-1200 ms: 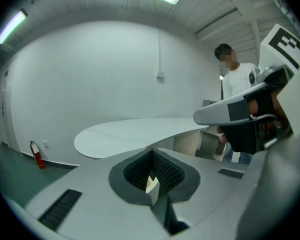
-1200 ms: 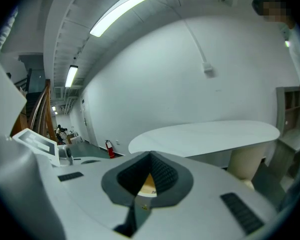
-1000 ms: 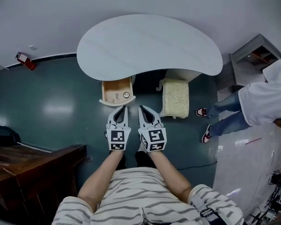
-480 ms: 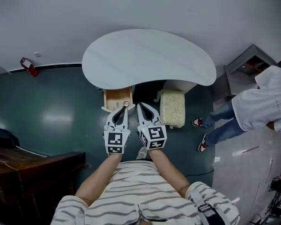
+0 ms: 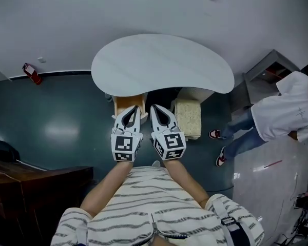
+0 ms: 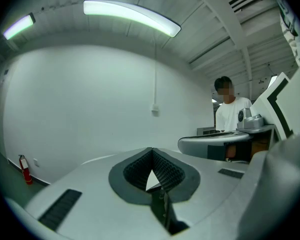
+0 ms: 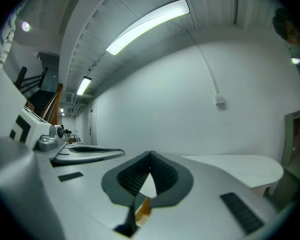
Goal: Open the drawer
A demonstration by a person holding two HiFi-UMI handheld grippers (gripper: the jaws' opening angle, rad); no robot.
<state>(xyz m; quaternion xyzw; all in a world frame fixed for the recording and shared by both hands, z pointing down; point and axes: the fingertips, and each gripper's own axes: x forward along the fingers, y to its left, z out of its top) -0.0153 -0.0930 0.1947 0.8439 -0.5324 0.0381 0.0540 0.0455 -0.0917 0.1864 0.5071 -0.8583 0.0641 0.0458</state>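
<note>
a white kidney-shaped desk (image 5: 162, 63) is seen from above, set against a pale wall (image 5: 143, 4). under its near edge, toward the left end, the drawer (image 5: 128, 102) is pulled out. its light wooden inside is shown, and its front part is covered in the head view by the left gripper (image 5: 135, 108). under the same edge, more to the right, a cream padded stool (image 5: 188, 118) is placed on the dark green floor (image 5: 56, 122).

the left gripper and the right gripper (image 5: 154, 108) are held side by side in front of the striped shirt (image 5: 154, 209) of the person, both pointed toward the desk. in the left gripper view the 2 fingers (image 6: 135, 170) are pressed together at the tips and nothing is clamped between them. in the right gripper view the fingers (image 7: 165, 176) are closed together as well, with nothing held. a small strip of wood colour is seen below them, but what it is cannot be told.

a red fire extinguisher (image 5: 30, 69) is seen by the wall beyond the left end of the desk. a second person (image 5: 285, 111) in a white shirt is standing past the right end.
</note>
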